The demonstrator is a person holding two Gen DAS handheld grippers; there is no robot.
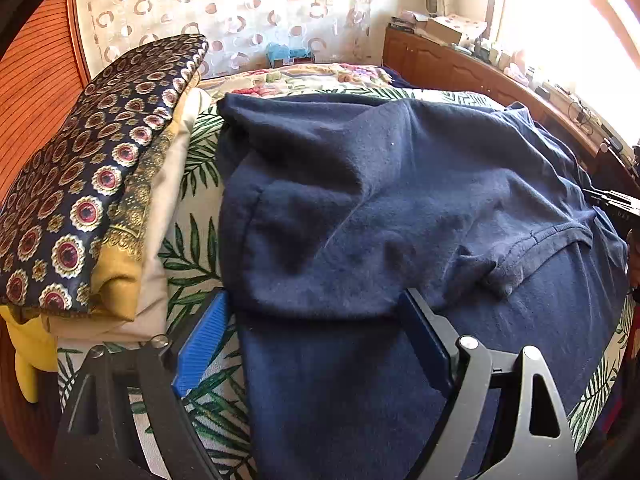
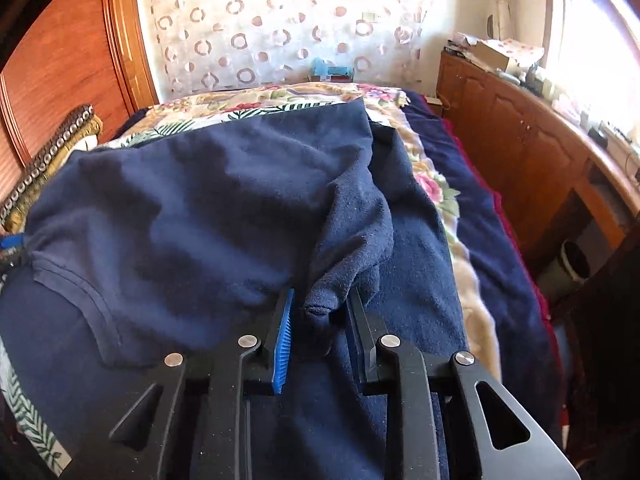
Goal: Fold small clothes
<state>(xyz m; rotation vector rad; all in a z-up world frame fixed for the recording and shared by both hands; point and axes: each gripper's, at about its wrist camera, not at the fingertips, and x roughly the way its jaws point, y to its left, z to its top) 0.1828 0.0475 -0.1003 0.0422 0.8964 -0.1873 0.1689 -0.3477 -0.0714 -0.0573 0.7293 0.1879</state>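
The navy shirt (image 1: 400, 200) lay on the leaf-print bed cover (image 1: 196, 248). Only the left view showed the folded stack (image 1: 92, 200) beside it and the left claw (image 1: 312, 320) released, straddling the shirt's edge. Only the right view showed the right claw (image 2: 320, 316) parted around a bunched sleeve (image 2: 332, 280).

Two black, angular finger arms are seen on the left gripper (image 1: 316, 322), each pierced by a triangular cut-out and fastened with round silver screws. Ribbed bright-blue pads (image 1: 202, 344) are fitted on the inner faces of the fingers. The right gripper (image 2: 320, 322) is built alike: matte black linkage bars, four silver pivot screws, triangular openings, and a ridged blue pad (image 2: 282, 350) on its left finger.
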